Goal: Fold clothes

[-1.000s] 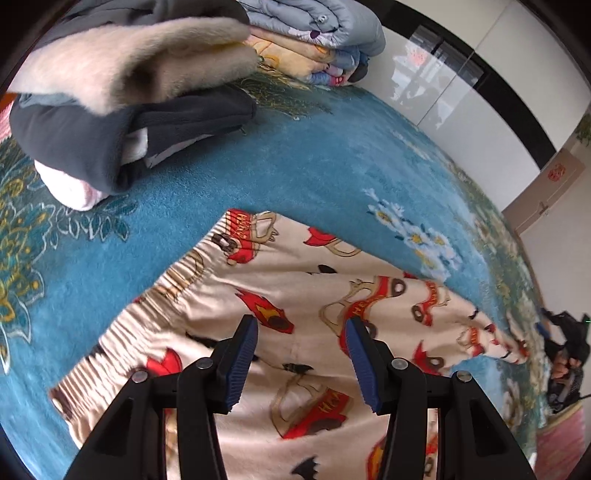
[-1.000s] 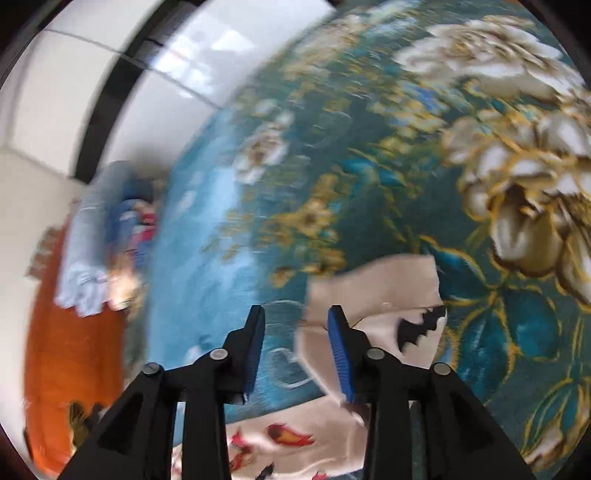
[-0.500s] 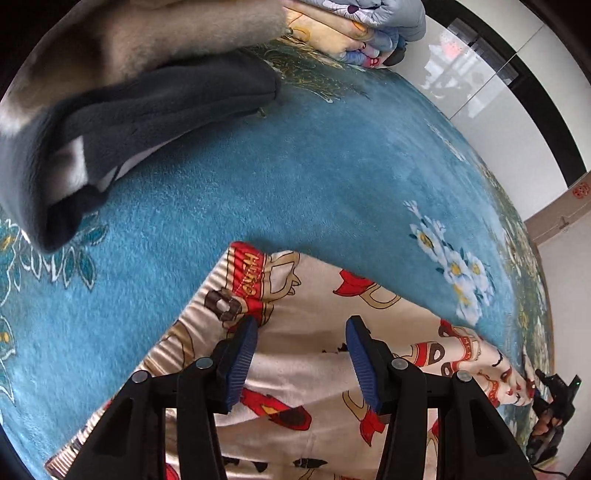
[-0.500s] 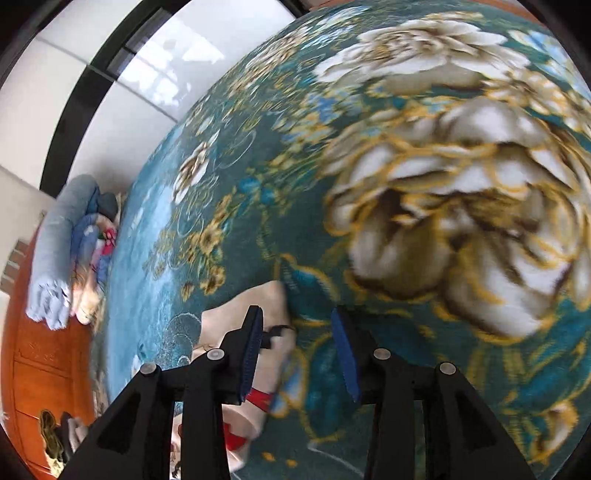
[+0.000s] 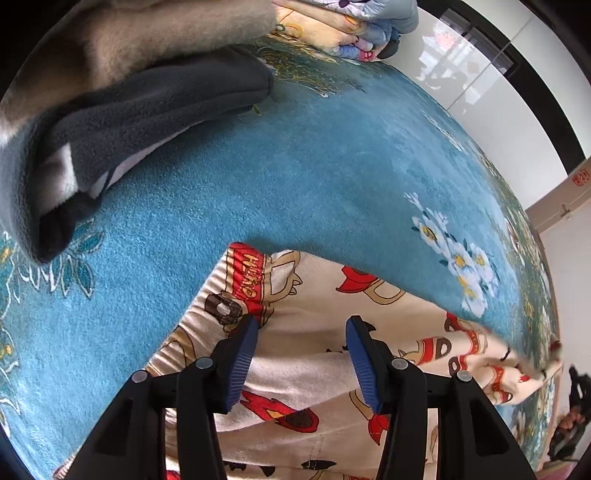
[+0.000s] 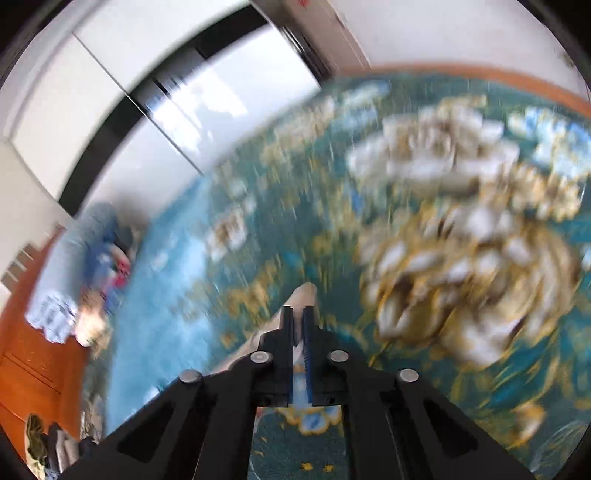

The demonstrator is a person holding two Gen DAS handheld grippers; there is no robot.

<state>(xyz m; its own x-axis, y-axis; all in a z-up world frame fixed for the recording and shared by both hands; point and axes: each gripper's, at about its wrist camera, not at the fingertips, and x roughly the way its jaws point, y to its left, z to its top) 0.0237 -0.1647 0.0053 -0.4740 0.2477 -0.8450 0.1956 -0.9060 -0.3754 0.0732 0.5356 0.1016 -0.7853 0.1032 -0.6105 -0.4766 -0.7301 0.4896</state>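
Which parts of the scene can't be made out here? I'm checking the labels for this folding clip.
- Left wrist view: the near part of the pants is hidden behind the left tool and cut off by the bottom edge.
- Right wrist view: motion blur smears the rug; only a cloth tip shows in the right tool.

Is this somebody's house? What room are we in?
Probably a room in a home, maybe a bedroom or living room. A big blue flowered carpet covers the floor, cartoon-print pants lie on it, and folded clothes and quilts are stacked nearby.
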